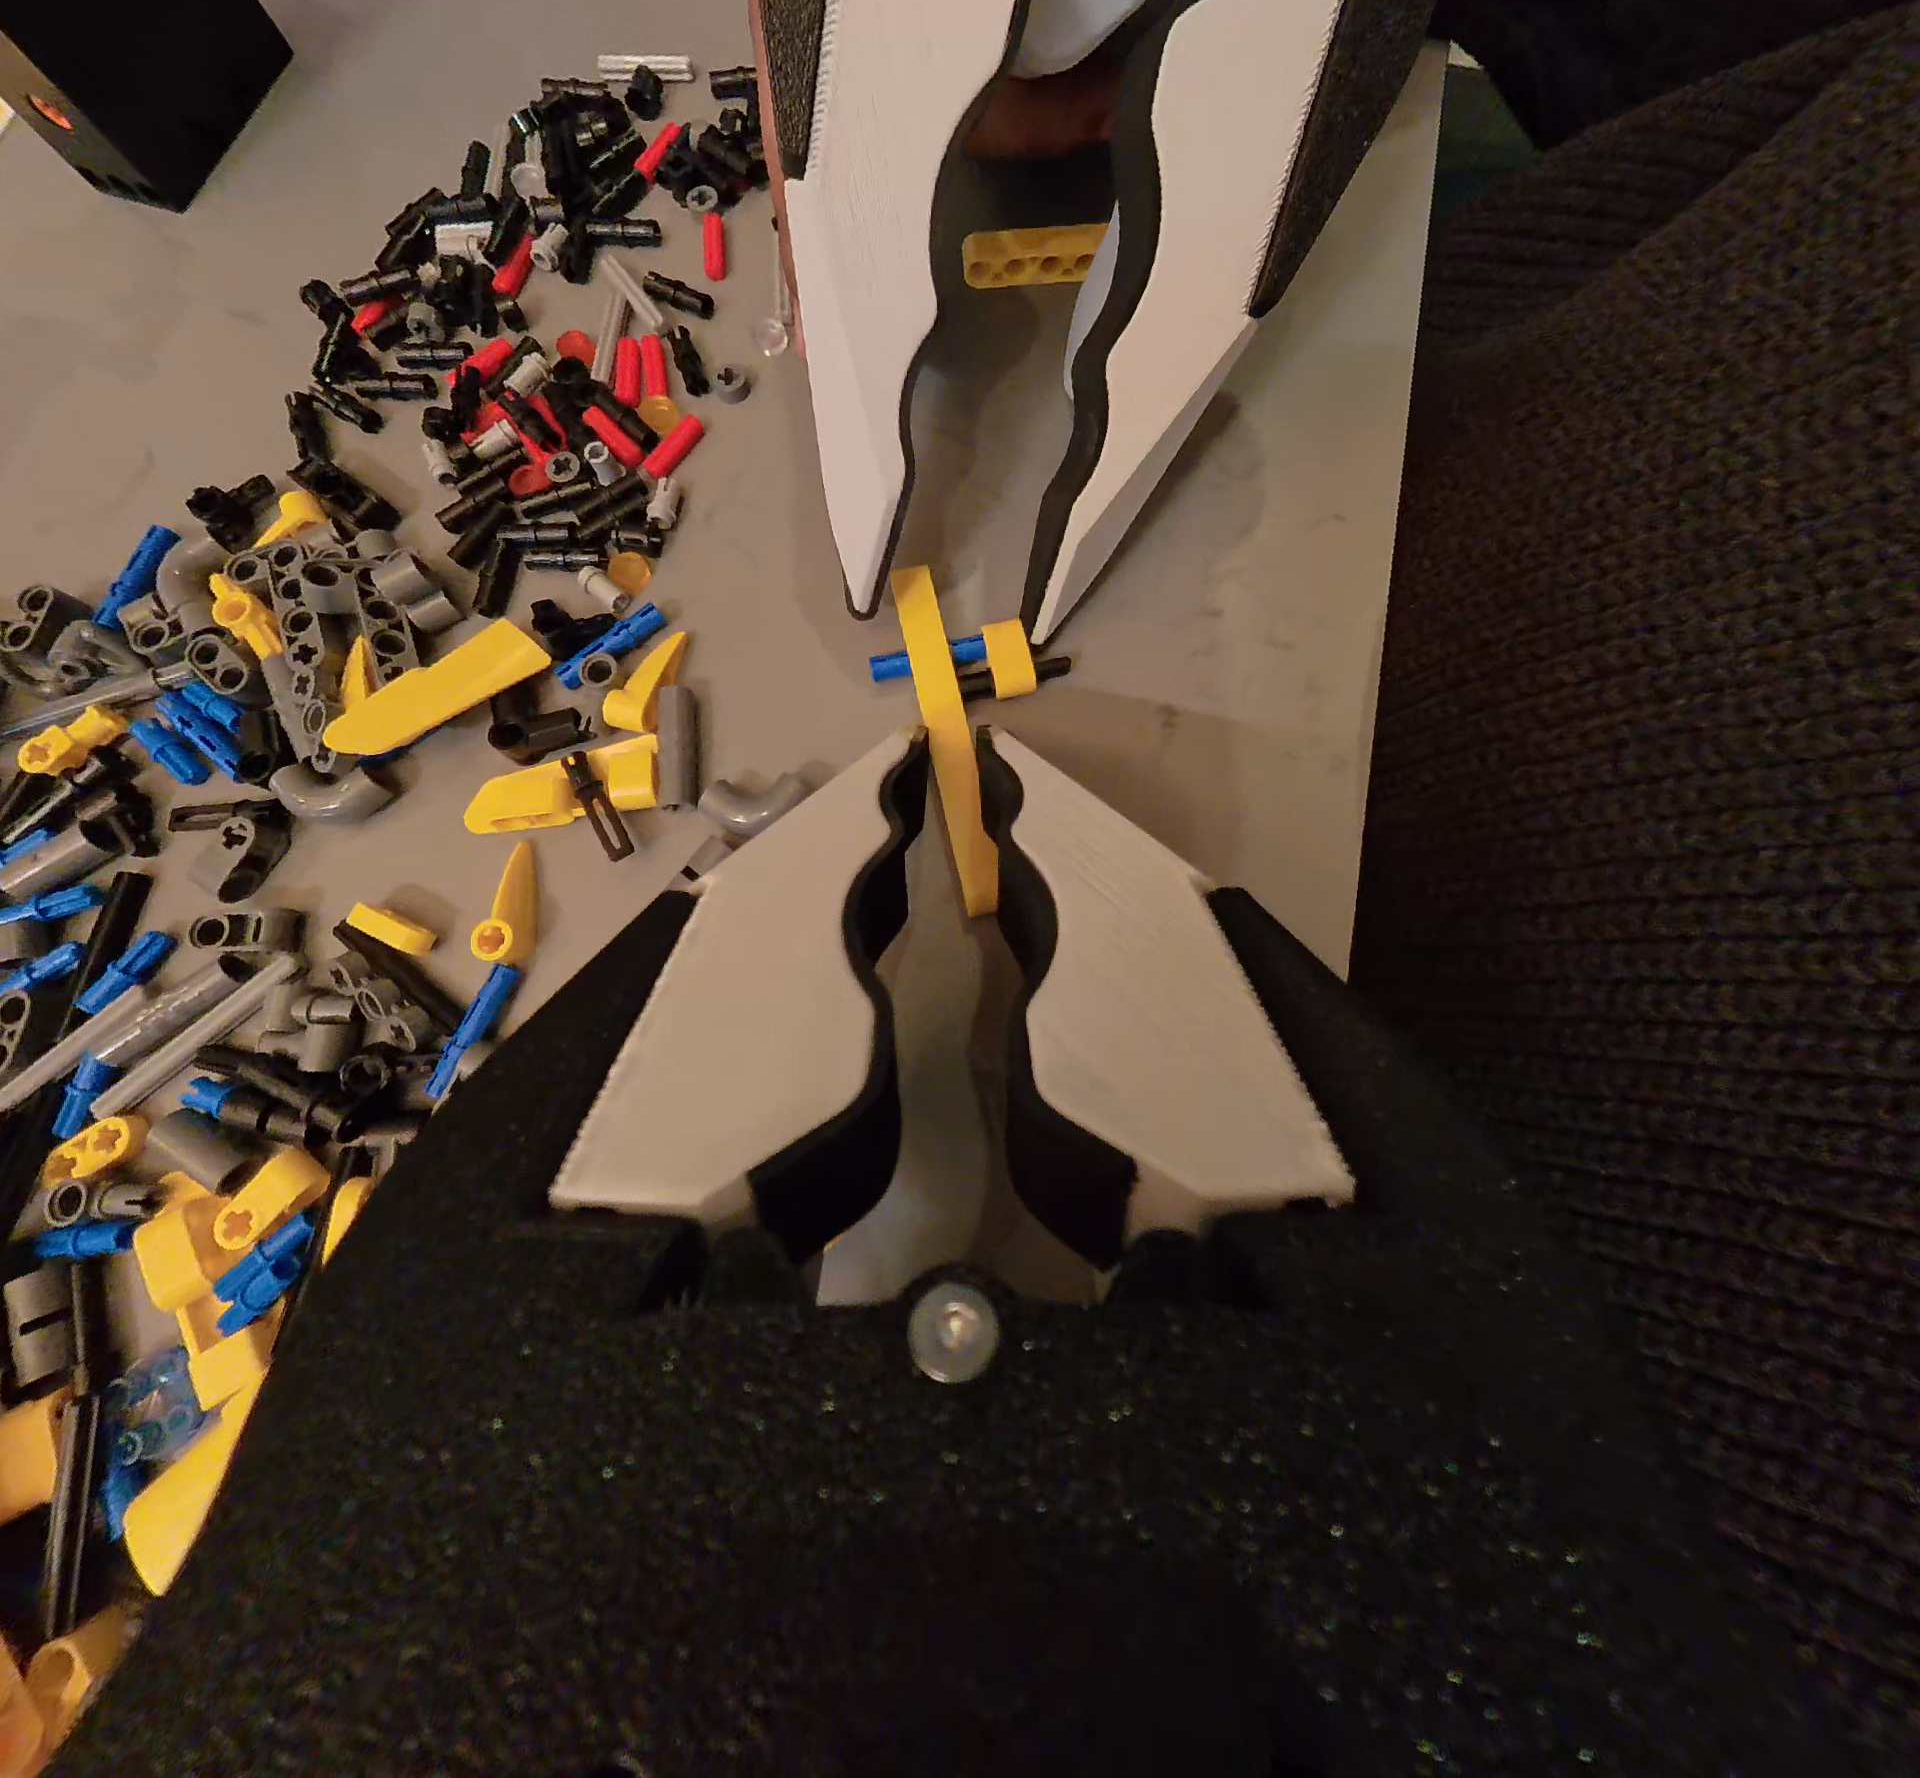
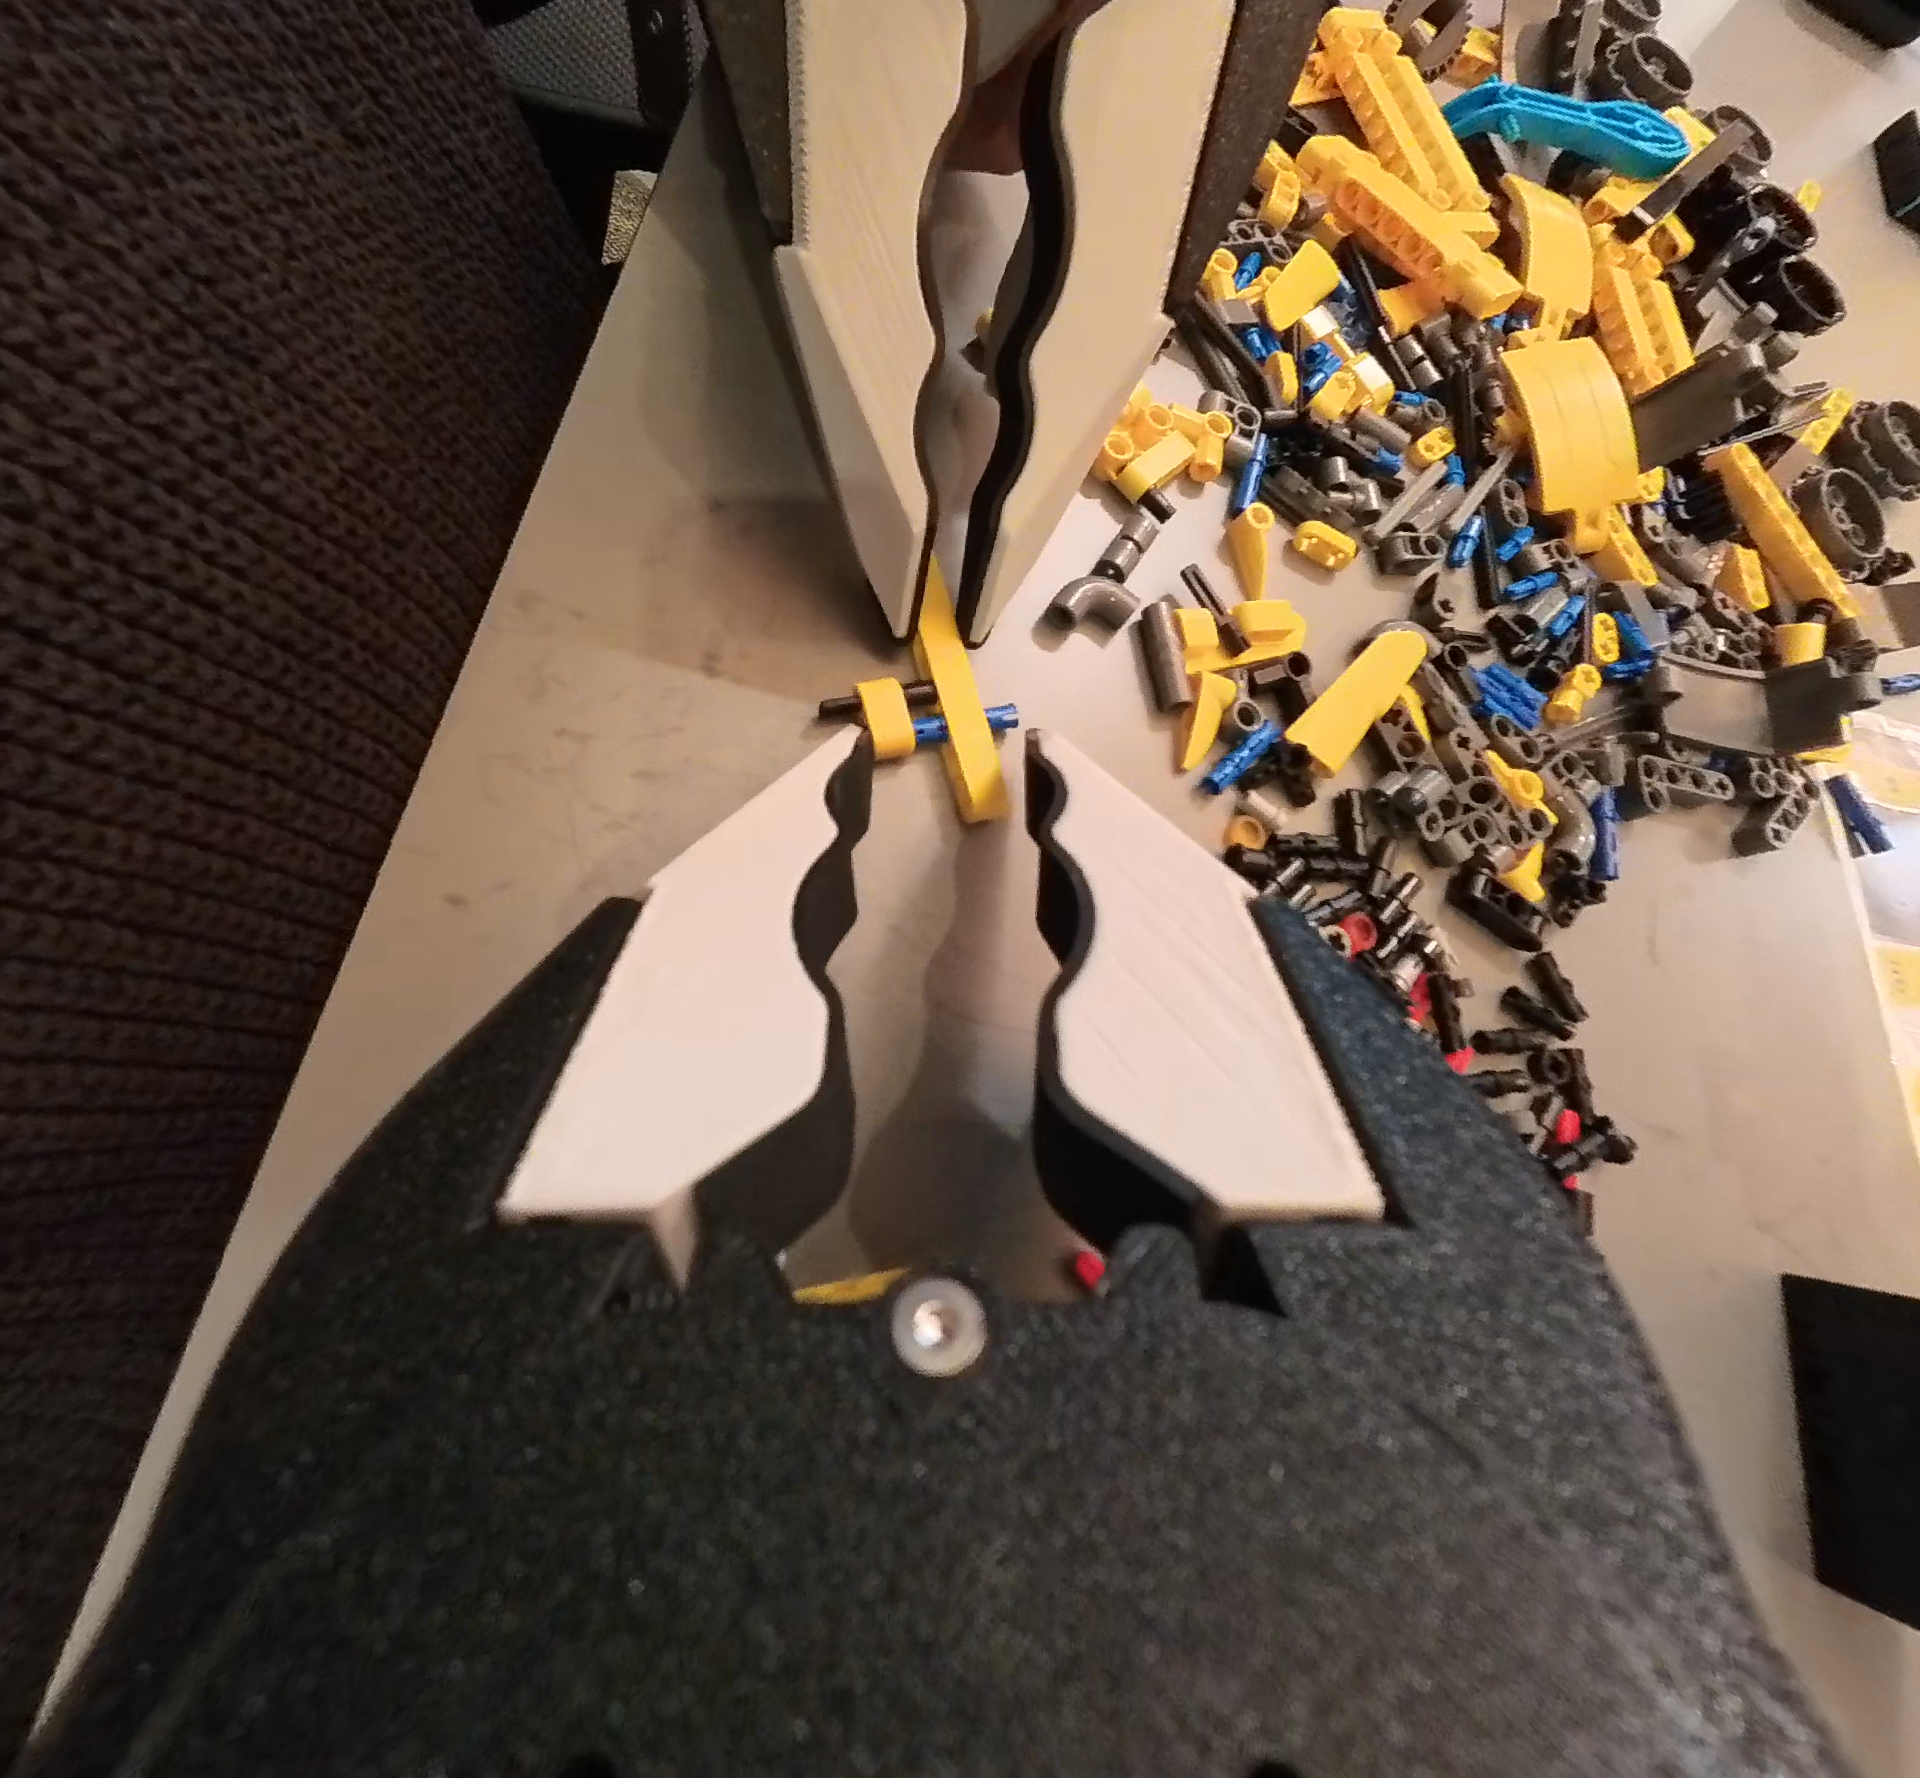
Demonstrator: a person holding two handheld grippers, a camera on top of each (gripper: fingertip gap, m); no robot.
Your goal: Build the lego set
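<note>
My left gripper (image 1: 951, 741) is shut on a thin yellow beam (image 1: 940, 689) and holds it on edge just above the grey table (image 1: 1247, 689). A blue pin (image 1: 894, 666) and a black pin (image 1: 1044, 668) stick through the beam. A small yellow connector (image 1: 1008, 658) sits on the black pin. My right gripper (image 2: 945, 739) is open and faces the left gripper (image 2: 940, 632). The beam's end (image 2: 977, 772) lies between its tips. One of its fingertips (image 2: 852, 741) touches the small yellow connector (image 2: 888, 720). In the left wrist view the right gripper (image 1: 951, 616) comes in from the top.
A spread of loose black, red, blue, grey and yellow building pieces (image 1: 416, 585) covers the table beside the grippers, with wheels and larger yellow parts (image 2: 1558, 378) farther off. A black box (image 1: 125, 35), a dark knitted garment (image 1: 1662, 793), a black block (image 2: 1860, 1437) and a paper booklet (image 2: 1881, 897) border the area. Less than 4 cm separates the two grippers' tips.
</note>
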